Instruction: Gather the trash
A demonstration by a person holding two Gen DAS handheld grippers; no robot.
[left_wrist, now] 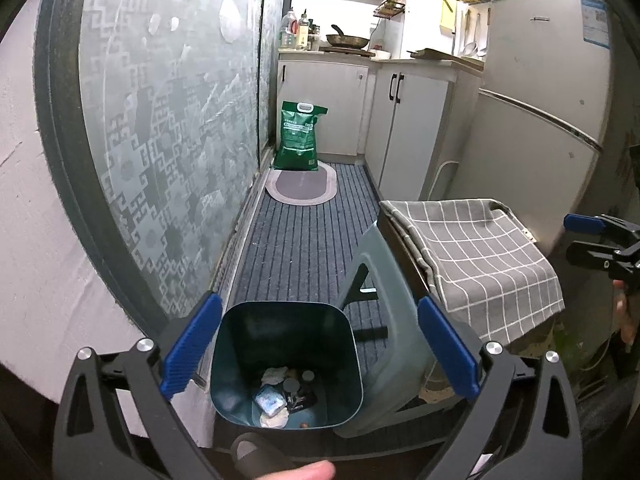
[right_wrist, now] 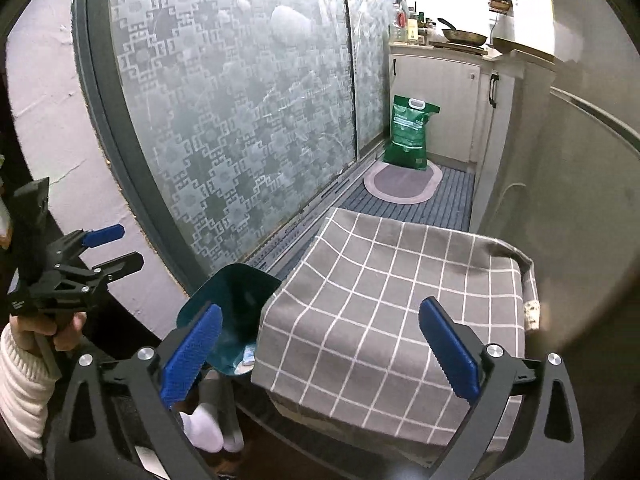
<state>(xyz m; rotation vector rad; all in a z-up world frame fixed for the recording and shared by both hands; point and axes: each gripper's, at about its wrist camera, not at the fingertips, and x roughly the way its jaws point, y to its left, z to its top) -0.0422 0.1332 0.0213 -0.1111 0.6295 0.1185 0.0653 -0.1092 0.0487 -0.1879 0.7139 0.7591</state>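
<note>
Narrow kitchen floor, covered in a dark striped mat (left_wrist: 304, 240), runs away toward the top of the frame, with a frosted patterned sliding door (left_wrist: 168, 140) on the left and pale cabinets and a fridge (left_wrist: 548, 92) on the right. A green sack (left_wrist: 298, 136) stands on an oval rug at the far end.

At the lower centre of the left wrist view sits the teal trash bin (left_wrist: 286, 364), open-topped, directly ahead of and below the left gripper (left_wrist: 320, 356), whose blue-padded jaws are spread wide with nothing between them. Crumpled white paper, a small blue packet and dark scraps lie at the bin's bottom. A grey stool stands just to the right of the bin, beside a desk draped in a grey checked cloth (left_wrist: 480, 264).

The right gripper (right_wrist: 320, 348) hangs over that cloth, its jaws also spread and holding nothing; in its view the bin (right_wrist: 230, 300) shows only at the lower left, partly hidden by the cloth's edge. No loose trash shows on the cloth or the floor.

The left hand looks the nearer to the bin, which lies straight along its jaws' line.
</note>
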